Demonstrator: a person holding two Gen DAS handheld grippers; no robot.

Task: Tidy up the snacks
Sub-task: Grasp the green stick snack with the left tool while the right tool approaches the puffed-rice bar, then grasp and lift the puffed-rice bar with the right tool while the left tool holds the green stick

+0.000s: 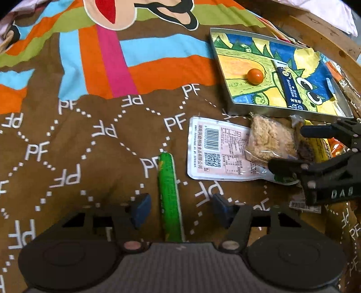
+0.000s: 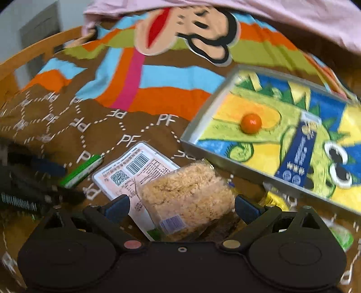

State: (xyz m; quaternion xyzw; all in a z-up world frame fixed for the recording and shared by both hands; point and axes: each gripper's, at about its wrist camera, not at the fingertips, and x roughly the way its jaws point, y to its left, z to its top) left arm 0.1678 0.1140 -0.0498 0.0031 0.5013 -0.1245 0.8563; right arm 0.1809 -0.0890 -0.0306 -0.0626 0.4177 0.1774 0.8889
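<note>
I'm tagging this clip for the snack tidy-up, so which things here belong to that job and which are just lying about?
Belongs to the job:
- green stick snack, between the open left gripper fingers
- clear-wrapped crumbly snack, between the open right gripper fingers
- flat pink packet
- metal tray, holding the orange ball and blue packet

Lying about:
- patterned cloth
- pink fabric

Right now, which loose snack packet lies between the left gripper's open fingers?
The green stick packet, lying lengthwise between the left gripper fingers. The barcode pouch and crumbly cake pack sit further right.
</note>
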